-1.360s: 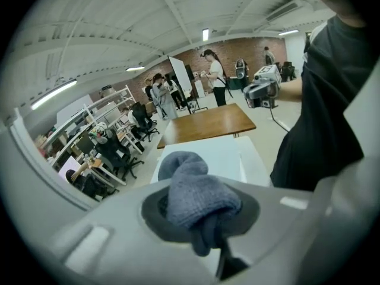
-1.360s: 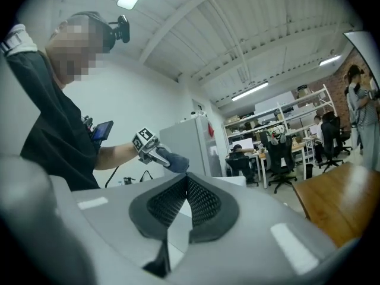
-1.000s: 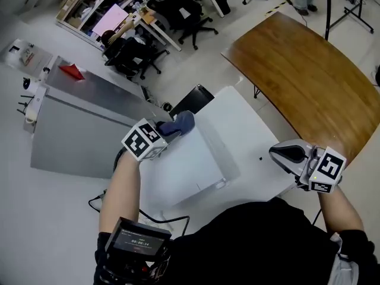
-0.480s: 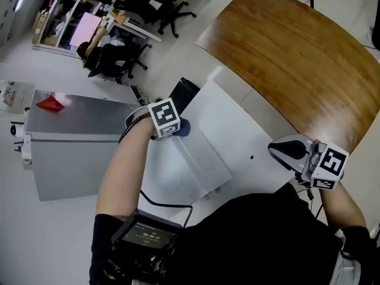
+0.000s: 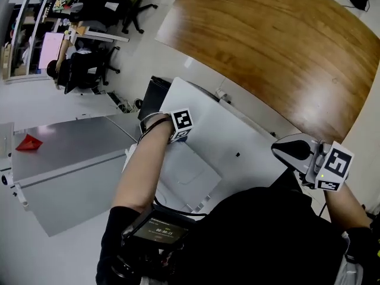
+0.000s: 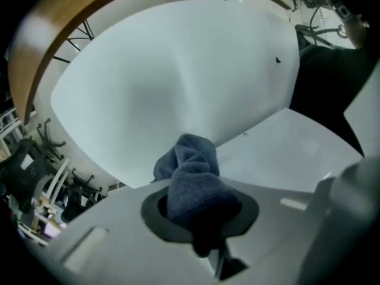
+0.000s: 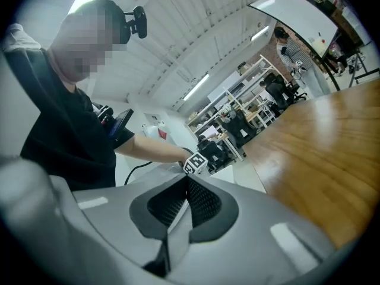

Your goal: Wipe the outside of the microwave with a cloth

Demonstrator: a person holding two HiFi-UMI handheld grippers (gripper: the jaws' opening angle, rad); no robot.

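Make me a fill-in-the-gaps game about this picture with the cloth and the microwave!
The left gripper is shut on a ___ cloth.
The microwave is coloured ___.
The right gripper is shut and holds ___.
The table beside the microwave has a top made of ___.
Missing words: blue, white, nothing, wood.

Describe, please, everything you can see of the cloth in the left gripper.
The cloth is dark blue-grey, soft and fuzzy like terry or microfibre. It is bunched into a crumpled wad, its lower part clamped between the jaws of the left gripper, its folded free end sticking forward. That end seems to meet the white microwave near an edge between two faces, though contact is not certain. The head view hides it under the gripper.
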